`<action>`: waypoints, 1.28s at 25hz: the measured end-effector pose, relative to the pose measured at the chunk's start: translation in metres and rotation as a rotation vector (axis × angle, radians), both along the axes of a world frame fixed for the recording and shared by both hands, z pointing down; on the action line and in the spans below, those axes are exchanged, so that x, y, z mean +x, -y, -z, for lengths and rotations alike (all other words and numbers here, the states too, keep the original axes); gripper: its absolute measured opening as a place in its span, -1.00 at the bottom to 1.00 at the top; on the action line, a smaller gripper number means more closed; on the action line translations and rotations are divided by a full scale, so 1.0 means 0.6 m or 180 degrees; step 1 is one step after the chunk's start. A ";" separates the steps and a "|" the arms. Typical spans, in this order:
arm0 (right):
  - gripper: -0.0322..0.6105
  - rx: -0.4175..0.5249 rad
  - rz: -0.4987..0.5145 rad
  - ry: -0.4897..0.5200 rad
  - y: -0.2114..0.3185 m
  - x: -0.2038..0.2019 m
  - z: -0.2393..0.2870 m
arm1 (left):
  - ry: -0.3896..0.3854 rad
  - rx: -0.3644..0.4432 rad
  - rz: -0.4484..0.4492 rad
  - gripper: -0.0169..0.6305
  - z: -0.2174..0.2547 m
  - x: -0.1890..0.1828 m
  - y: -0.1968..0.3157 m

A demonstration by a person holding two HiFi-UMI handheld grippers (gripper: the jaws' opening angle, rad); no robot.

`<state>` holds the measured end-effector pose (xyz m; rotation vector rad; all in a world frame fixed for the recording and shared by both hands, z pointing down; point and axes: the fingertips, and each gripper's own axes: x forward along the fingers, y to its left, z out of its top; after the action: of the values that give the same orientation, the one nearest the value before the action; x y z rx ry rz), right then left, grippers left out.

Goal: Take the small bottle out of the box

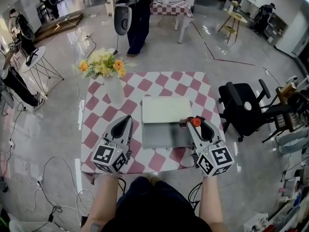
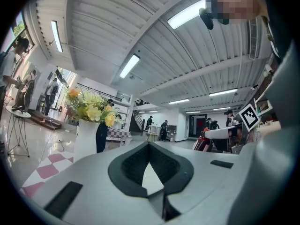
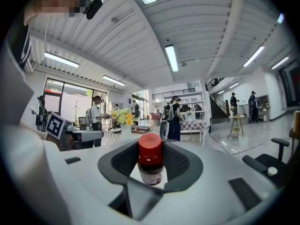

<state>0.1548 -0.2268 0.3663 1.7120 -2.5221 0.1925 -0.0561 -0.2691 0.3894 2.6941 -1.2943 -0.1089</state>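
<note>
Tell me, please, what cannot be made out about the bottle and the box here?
- Bottle label: print too small and blurred in the right gripper view.
- Bottle body: in the head view the right gripper hides all but the red cap.
- Bottle base: hidden behind that gripper's body in the right gripper view.
- Box, right edge: covered by that gripper in the head view.

**Matt plastic shells, a glossy red cap, checked cloth**

The left gripper [image 1: 127, 120] and the right gripper [image 1: 193, 123] have smooth, matt grey plastic shells lined with dark, finely ribbed pads [image 3: 182, 161]. Between the right gripper's pads, the small bottle [image 3: 151, 168] shows a glossy red plastic cap and a pale paper-like label. Under both grippers lies a checked cloth tablecloth [image 1: 101, 124]. Between them the box [image 1: 166, 110] looks smooth and matt. Beyond, the floor [image 1: 231, 37] is polished and reflective.
</note>
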 end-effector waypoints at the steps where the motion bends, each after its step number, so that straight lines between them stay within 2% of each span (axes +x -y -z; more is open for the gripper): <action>1: -0.43 0.0008 -0.0006 -0.0003 0.000 0.001 0.003 | -0.0001 0.0008 0.0010 -0.94 0.004 -0.002 0.000; 32: -0.43 0.0246 -0.0055 0.0033 0.003 0.007 0.063 | -0.0125 0.0214 0.0113 -0.94 0.068 -0.030 0.012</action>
<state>0.1589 -0.2284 0.3283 1.7650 -2.5550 0.1068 -0.0740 -0.2762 0.3487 2.7103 -1.3511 -0.2122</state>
